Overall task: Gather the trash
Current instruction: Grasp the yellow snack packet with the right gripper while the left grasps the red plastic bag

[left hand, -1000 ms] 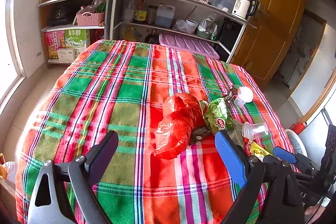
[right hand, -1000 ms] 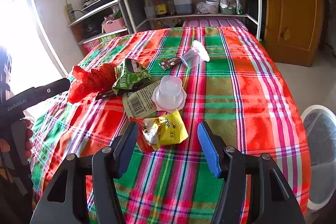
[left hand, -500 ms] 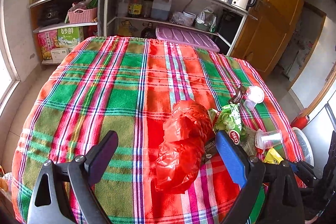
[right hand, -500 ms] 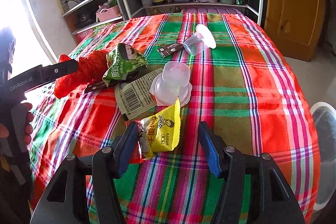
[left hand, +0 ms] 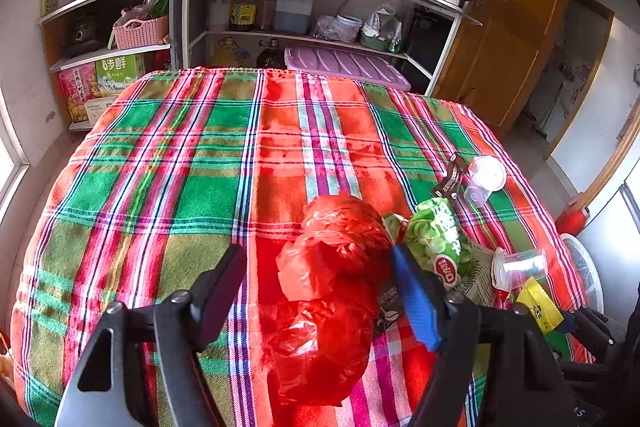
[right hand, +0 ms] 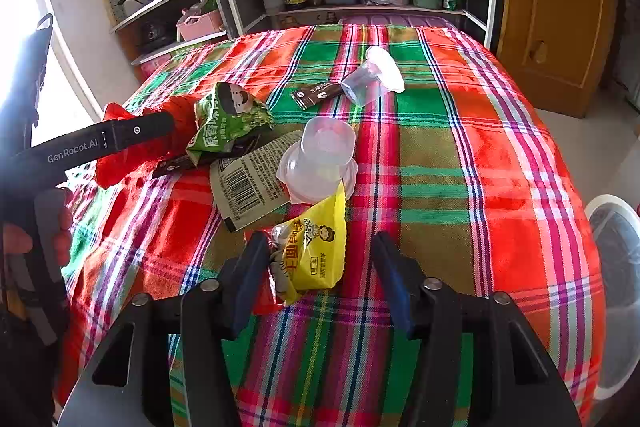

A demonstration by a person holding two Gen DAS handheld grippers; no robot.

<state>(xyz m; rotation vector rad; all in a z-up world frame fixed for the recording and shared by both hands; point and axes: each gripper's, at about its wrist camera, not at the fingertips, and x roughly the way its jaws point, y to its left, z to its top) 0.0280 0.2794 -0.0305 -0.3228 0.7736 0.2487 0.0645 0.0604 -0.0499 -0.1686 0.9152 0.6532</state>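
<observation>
**Both grippers spread over trash on plaid cloth**

Left wrist view: left gripper spread wide, fingers either side of the red plastic bag, which lies on the tablecloth; green snack bag just beside.

Right wrist view: right gripper released, yellow wrapper between its fingers, not clamped. Clear cup behind it.

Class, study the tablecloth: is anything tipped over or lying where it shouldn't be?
Yes. A clear plastic cup lies on its side, and another cup sits upside down amid loose wrappers, including a green snack bag.
</observation>
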